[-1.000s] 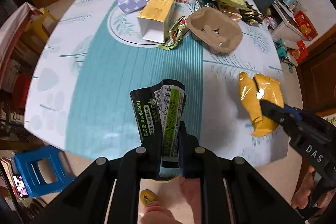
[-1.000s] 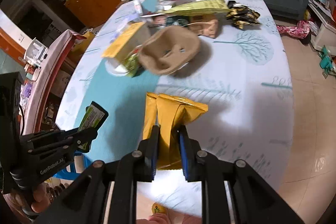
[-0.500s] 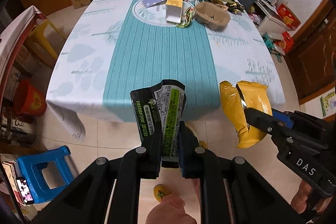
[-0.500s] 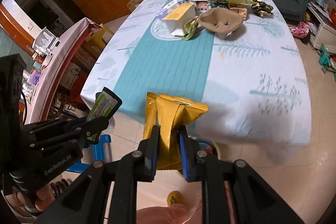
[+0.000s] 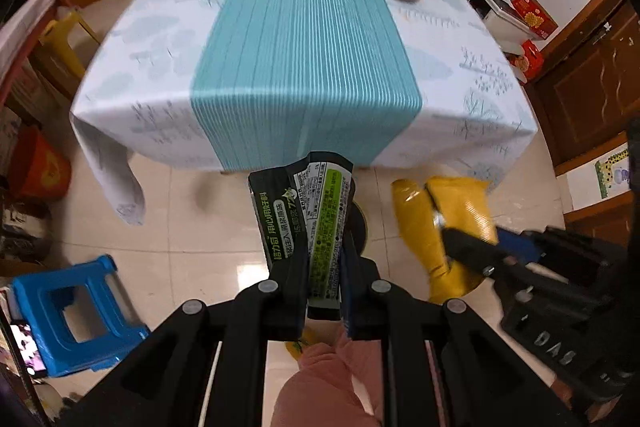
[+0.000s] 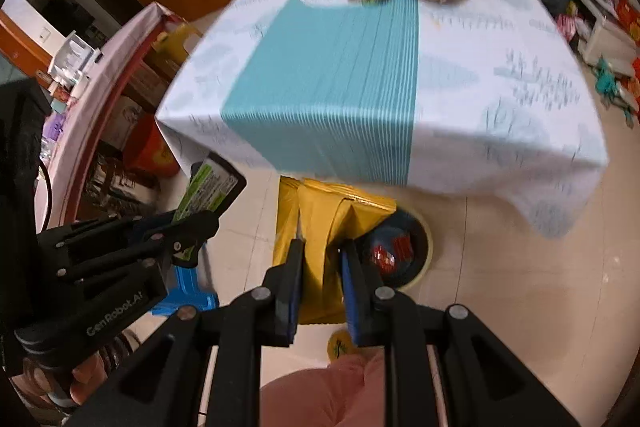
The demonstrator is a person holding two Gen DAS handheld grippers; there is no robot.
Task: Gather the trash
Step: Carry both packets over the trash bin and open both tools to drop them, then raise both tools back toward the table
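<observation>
Below my right gripper, just right of its crinkled yellow snack bag, sits the round yellow-rimmed bin. It is nearer than my left gripper, which pinches a black-and-green wrapper. Both bags stand upright.

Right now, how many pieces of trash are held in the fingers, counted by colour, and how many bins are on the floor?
Black and green wrapper, held by the left gripper: 1
Yellow bag, held by the right gripper: 1
Bin on the floor, beside the yellow bag: 1
Total: 3
</observation>
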